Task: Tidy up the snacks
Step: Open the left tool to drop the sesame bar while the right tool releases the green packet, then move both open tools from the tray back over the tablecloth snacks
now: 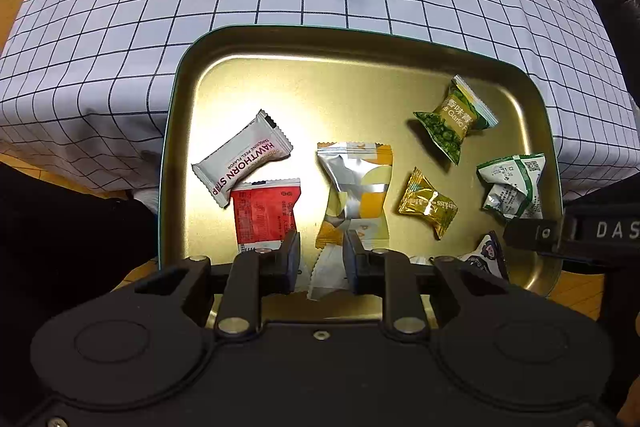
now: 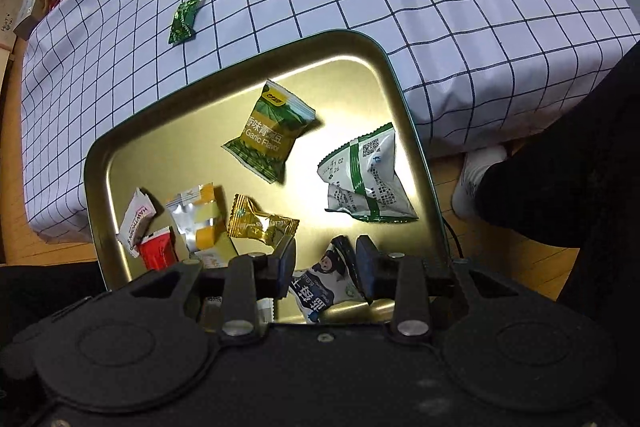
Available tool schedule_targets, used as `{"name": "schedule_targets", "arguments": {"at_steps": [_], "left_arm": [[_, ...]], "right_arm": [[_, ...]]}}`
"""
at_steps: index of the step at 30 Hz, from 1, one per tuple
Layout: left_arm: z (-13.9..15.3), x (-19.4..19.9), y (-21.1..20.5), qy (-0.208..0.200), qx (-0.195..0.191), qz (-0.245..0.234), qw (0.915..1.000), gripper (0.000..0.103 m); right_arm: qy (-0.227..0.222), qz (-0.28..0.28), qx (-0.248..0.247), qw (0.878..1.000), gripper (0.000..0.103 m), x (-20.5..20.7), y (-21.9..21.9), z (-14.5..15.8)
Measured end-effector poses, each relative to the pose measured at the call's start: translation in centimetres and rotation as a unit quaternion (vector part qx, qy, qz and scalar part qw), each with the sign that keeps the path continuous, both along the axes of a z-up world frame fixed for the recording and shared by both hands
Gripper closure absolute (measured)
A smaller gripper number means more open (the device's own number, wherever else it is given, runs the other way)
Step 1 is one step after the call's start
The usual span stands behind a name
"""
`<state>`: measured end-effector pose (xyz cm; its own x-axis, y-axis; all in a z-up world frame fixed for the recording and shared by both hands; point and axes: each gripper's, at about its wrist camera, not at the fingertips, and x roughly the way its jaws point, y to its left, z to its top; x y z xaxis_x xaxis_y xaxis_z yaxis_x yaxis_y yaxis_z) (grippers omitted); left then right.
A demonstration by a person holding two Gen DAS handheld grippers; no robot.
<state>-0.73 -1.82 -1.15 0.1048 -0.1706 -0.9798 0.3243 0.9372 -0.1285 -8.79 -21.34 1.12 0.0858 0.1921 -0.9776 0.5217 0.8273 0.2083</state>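
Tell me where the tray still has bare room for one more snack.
The gold tray is bare along its far side, from the far rim to the Hawthorn strip packet and left of the garlic pea packet. The near half is crowded with packets and both grippers.

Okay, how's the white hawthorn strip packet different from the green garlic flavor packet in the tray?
The hawthorn strip packet is white with red lettering; the garlic flavor packet is green and gold with pictured peas. The hawthorn strip packet is long and slim and overlaps a red packet, while the garlic flavor packet is squarer, puffier and lies alone. They sit toward opposite sides of the tray. Both are sealed, crimp-ended snack wrappers.
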Motion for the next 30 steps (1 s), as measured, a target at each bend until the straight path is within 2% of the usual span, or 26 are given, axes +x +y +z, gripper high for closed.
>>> {"name": "schedule_targets", "arguments": {"at_steps": [4,10,16,21,30], "left_arm": [[0.5,0.1,0.0,0.002,0.027,0.007,0.9996,0.071],[1.3,1.3,0.4,0.033,0.06,0.03,0.9972,0.071],[2.4,4.0,0.4,0.066,0.066,0.042,0.9947,0.071],[3.3,6.7,-0.8,0.053,0.084,0.039,0.9943,0.071],[4.0,13.2,-3.1,0.037,0.083,0.039,0.9951,0.071]], "right_arm": [[0.018,0.009,0.002,1.0,0.067,0.3,0.5,-0.1],[0.049,0.018,0.0,0.999,0.068,0.7,0.9,-0.2],[0.086,0.034,0.012,0.996,0.068,2.0,0.8,-0.5],[0.098,0.04,0.034,0.994,0.068,3.6,0.1,-0.4],[0.101,0.022,0.046,0.994,0.068,8.0,-1.9,-0.4]]}}
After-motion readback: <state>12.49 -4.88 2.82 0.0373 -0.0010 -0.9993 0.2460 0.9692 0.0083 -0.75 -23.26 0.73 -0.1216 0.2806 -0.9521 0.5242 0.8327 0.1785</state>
